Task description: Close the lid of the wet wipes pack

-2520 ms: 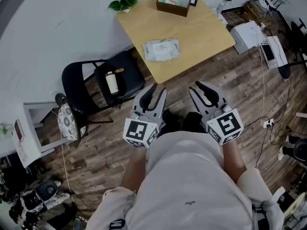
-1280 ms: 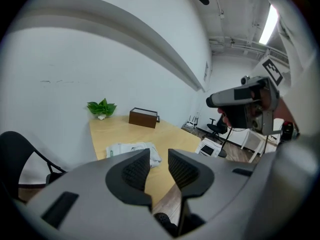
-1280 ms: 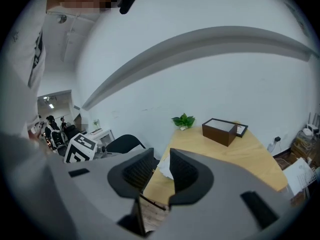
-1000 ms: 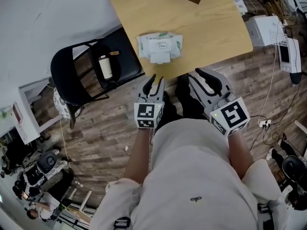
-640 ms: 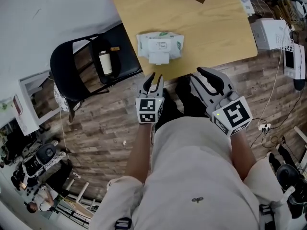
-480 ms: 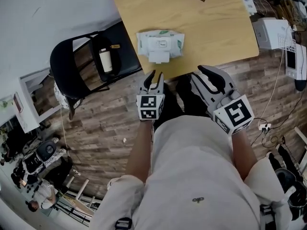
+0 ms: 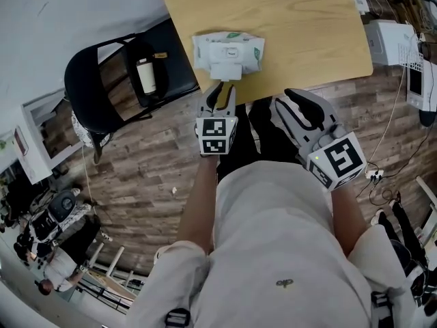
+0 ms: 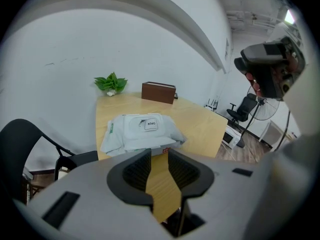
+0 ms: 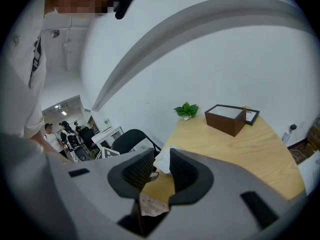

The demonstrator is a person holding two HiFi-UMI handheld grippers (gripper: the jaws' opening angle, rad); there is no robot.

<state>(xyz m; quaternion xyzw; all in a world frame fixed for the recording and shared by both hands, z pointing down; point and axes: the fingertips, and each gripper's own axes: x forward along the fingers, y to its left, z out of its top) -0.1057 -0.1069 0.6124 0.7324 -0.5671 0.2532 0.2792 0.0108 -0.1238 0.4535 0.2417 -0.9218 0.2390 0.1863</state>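
Note:
A white wet wipes pack (image 7: 227,49) lies near the front edge of a wooden table (image 7: 300,33). Its white lid flap (image 7: 225,72) lies folded out toward the table's edge. My left gripper (image 7: 220,91) is just short of that edge, tips pointing at the flap, and it is open by a narrow gap with nothing in it. In the left gripper view the pack (image 8: 142,130) sits right beyond the left gripper (image 8: 159,156). My right gripper (image 7: 293,102) hangs open over the floor, right of the pack. The right gripper (image 9: 161,154) shows a sliver of the pack (image 9: 161,165) between its jaws.
A black folding chair (image 7: 102,91) with a pale bottle (image 7: 145,77) on its seat stands left of the table. A brown box (image 8: 158,92) and a small green plant (image 8: 111,83) sit at the table's far side. White devices (image 7: 392,36) and cables lie on the floor at right.
Both grippers and the view have moved toward the table. The left gripper's tips now reach the table's front edge, close to the pack's flap. The jaws' opening has not visibly changed.

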